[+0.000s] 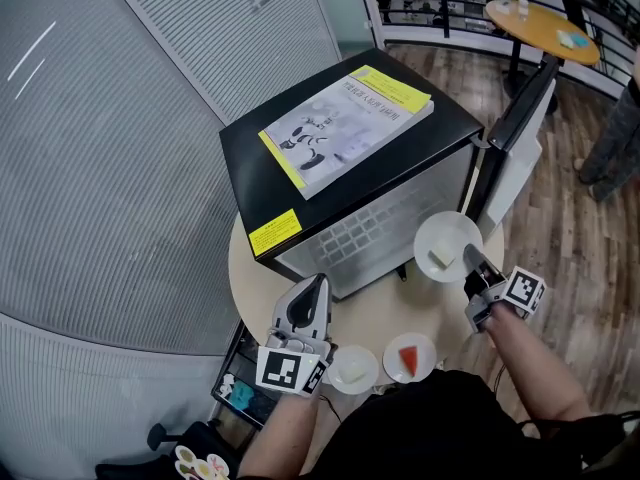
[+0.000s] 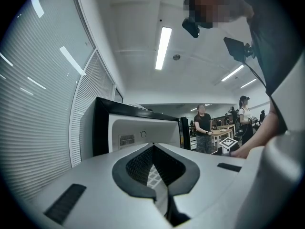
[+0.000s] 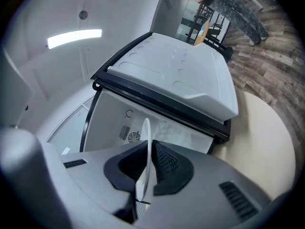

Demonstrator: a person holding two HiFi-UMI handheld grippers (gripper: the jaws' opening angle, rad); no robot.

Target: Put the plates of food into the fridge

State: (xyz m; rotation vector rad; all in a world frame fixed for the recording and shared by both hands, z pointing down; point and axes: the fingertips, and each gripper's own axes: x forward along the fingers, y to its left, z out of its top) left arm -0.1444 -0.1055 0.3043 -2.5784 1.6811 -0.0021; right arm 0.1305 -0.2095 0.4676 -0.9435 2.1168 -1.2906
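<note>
Holds a white round plate [image 1: 452,230] carrying a pale chunk of food [image 1: 440,258] in the right gripper [image 1: 470,260], fingers pinching its near rim, the rest of the plate reaching out ahead of them. Seen edge-on between those fingers in the right gripper view [image 3: 145,132]. Hangs above the round beige table [image 1: 385,313], just in front of the black mini fridge [image 1: 445,118], beside its open door [image 1: 520,138]. Left gripper [image 1: 318,284] at the table's near edge, fingers pressed together on nothing. Just beside it, on the table, two more small white plates: one with a pale piece [image 1: 352,370], one with a red wedge [image 1: 408,360].
</note>
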